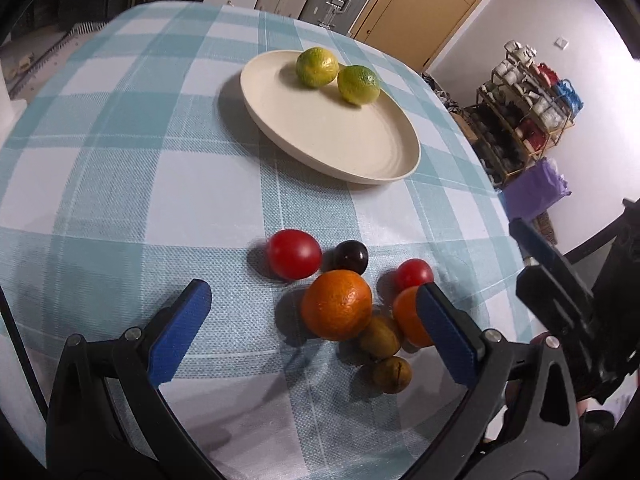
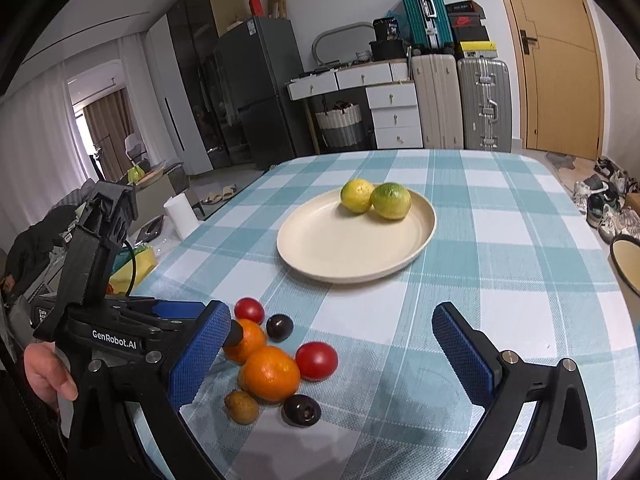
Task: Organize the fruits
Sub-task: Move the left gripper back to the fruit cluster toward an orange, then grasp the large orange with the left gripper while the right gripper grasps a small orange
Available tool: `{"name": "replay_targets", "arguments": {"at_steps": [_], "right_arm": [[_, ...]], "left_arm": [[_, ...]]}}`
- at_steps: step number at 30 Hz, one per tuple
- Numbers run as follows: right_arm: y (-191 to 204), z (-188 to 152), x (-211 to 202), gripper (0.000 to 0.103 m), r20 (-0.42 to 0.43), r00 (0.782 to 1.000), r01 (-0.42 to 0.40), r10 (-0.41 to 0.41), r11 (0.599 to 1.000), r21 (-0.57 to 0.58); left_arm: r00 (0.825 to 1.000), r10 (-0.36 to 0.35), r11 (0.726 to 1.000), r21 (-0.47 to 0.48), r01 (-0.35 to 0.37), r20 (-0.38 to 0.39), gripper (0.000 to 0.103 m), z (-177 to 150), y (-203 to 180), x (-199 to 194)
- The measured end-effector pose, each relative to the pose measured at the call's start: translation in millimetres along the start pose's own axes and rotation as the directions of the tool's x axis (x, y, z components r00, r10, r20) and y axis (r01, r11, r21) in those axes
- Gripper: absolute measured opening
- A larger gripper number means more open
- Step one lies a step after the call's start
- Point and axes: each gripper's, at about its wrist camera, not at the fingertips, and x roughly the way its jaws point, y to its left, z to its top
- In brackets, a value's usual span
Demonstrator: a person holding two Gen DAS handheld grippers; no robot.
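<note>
A cream plate holds two green-yellow citrus fruits at its far side. Nearer me lies a fruit cluster on the checked cloth: a large orange, a second orange partly behind a finger, a red tomato, a smaller red one, dark plums and small brown fruits. My left gripper is open over the cluster. My right gripper is open and holds nothing.
A person's hand holds the left tool at the table's left edge. A cream bowl shows at the right edge of the right wrist view. A white roll stands beyond the table's left side. Suitcases, drawers and a shelf lie farther off.
</note>
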Motion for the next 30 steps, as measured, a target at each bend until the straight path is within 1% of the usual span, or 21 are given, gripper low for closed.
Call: {"name": "replay_targets", "arguments": {"at_steps": [2,5,6,7,9,11,12,13,14,16,19,22,24,30], "right_arm": [[0,0,1,0.103,-0.001,1.000,-0.002,0.002,1.000,-0.005],[0,1,2,0.103,-0.003,1.000,-0.005,0.005,1.000,-0.008],[0,1,3,0.103,-0.004,1.000,-0.006,0.006,1.000,-0.009],[0,1,2,0.103,-0.005,1.000,-0.007,0.007,1.000,-0.009],[0,2,4,0.103,-0.007,1.000,-0.010,0.010,1.000,-0.008],[0,2,5,0.103,-0.011,1.000,-0.012,0.011,1.000,-0.007],[0,2,5,0.103,-0.012,1.000,-0.014,0.014,1.000,-0.006],[0,2,5,0.103,-0.011,1.000,-0.016,0.016,1.000,-0.007],[1,2,5,0.103,-0.010,1.000,-0.016,0.016,1.000,-0.009],[2,2,5,0.103,-0.009,1.000,-0.017,0.017,1.000,-0.013],[3,1,4,0.103,-0.008,1.000,-0.017,0.017,1.000,-0.013],[4,0,2,0.103,-0.007,1.000,-0.013,0.013,1.000,-0.008],[3,-2,-1,0.103,-0.004,1.000,-0.010,0.010,1.000,-0.002],[7,-6,-8,0.103,-0.028,0.999,-0.034,0.035,0.999,0.015]], "left_arm": [[0.999,-0.033,0.999,-0.019,0.033,-0.006,0.101,1,3,2],[0.998,-0.057,0.998,-0.022,0.057,-0.002,0.101,0,5,2],[0.998,-0.064,0.998,-0.017,0.064,0.000,0.099,0,4,2],[0.998,-0.067,0.998,-0.010,0.067,0.001,0.095,0,4,2],[0.997,-0.076,0.997,0.002,0.076,-0.006,0.084,0,2,2],[0.996,-0.082,0.996,0.014,0.083,-0.023,0.064,-1,0,5],[0.996,-0.083,0.996,0.018,0.084,-0.035,0.059,-2,0,7],[0.996,-0.079,0.997,0.021,0.080,-0.049,0.048,-3,-1,9],[0.996,-0.075,0.997,0.026,0.077,-0.053,0.043,-3,-1,11],[0.993,-0.107,0.994,0.024,0.108,-0.059,0.035,-4,-2,11],[0.993,-0.103,0.994,0.034,0.105,-0.055,0.034,-5,-3,11],[0.991,-0.123,0.992,0.006,0.124,-0.054,0.034,-7,1,11],[0.991,-0.123,0.992,-0.016,0.122,-0.050,0.034,-7,5,8],[0.993,-0.121,0.992,-0.038,0.121,-0.009,0.034,-8,7,-15]]}}
